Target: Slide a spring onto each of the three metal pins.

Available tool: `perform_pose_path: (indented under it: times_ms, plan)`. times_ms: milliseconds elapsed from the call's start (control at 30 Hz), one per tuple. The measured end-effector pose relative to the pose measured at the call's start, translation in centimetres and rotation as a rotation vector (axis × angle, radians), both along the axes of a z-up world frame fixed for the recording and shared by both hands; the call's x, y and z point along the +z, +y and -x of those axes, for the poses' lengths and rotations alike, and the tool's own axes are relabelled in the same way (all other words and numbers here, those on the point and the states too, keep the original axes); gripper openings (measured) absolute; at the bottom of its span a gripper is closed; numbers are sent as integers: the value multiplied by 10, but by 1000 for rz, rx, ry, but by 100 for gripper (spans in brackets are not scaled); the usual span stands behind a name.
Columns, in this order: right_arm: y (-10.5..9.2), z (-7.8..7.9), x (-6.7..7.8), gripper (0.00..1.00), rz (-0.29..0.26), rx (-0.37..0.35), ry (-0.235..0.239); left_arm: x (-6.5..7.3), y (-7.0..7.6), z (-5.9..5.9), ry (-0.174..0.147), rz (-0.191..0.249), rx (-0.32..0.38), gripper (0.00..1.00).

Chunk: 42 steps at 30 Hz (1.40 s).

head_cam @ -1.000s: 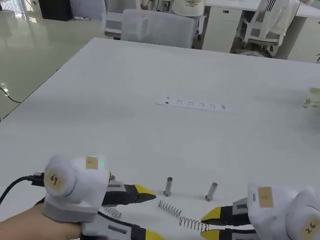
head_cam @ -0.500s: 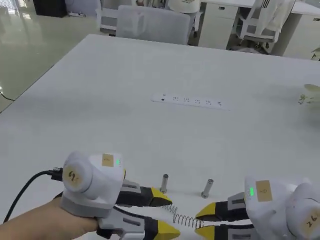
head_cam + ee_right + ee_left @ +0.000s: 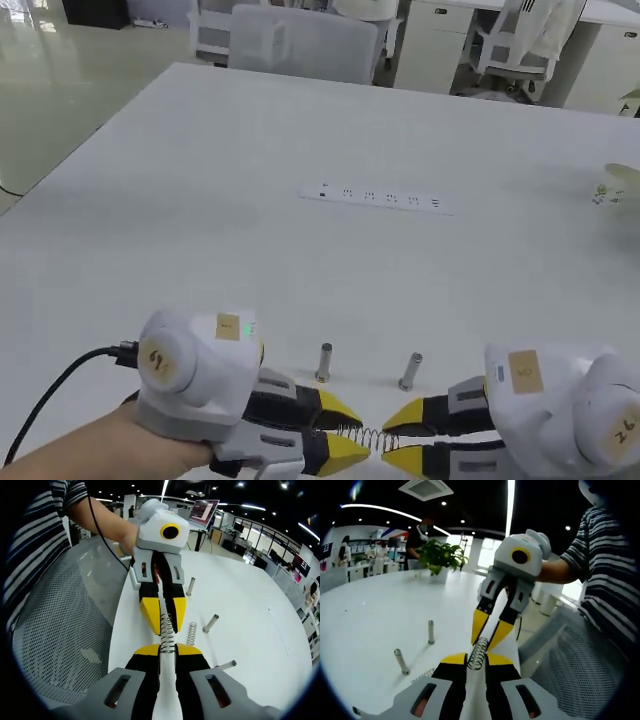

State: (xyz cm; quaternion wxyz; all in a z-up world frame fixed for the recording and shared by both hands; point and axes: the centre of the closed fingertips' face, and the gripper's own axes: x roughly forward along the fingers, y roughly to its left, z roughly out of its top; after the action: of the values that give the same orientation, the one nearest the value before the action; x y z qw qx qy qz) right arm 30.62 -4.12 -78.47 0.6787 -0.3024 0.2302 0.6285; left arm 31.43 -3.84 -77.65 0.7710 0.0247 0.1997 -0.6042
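— Item: coiled silver steel spring (image 3: 366, 436). Where is it kept?
— Held near the white worktop (image 3: 300, 260) edge; one end is clamped by the left tool (image 3: 358, 434), the other by the right tool (image 3: 388, 440).

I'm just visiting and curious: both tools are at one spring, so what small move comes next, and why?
Probably one tool should let go: left tool and right tool each pinch an end of one spring, while the upright pins nearby stand bare.
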Motion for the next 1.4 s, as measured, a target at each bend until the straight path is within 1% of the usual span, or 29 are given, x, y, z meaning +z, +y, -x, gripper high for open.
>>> perform_pose_path:
  times_ms: [133,267,467,567,767,933,1067,1233,1400]
  plan:
    - [0,2,-1,7,-1,4,6,-2,0,2,-2,-2,-2,6]
    - [0,3,-1,8,5,13,6,-2,0,3,-16,-8,-12,5]
    - [1,4,-1,8,-7,-1,25,-1,0,5,-26,-5,-28,4]
    - [1,5,-1,8,-18,-16,45,0,0,6,-24,-4,-34,4]
    - [-1,6,-2,8,-23,-26,56,1,-1,8,-14,5,-43,3]
    - [-2,7,-4,12,-23,-30,72,1,0,8,-10,7,-45,3]
    - [-5,7,-7,11,-16,-37,76,5,0,8,-7,15,-45,3]
    - [-2,7,-4,10,-48,-46,94,5,0,9,-2,16,-52,3]
    - [-2,7,-4,8,-51,-46,103,4,0,11,3,13,-58,3]
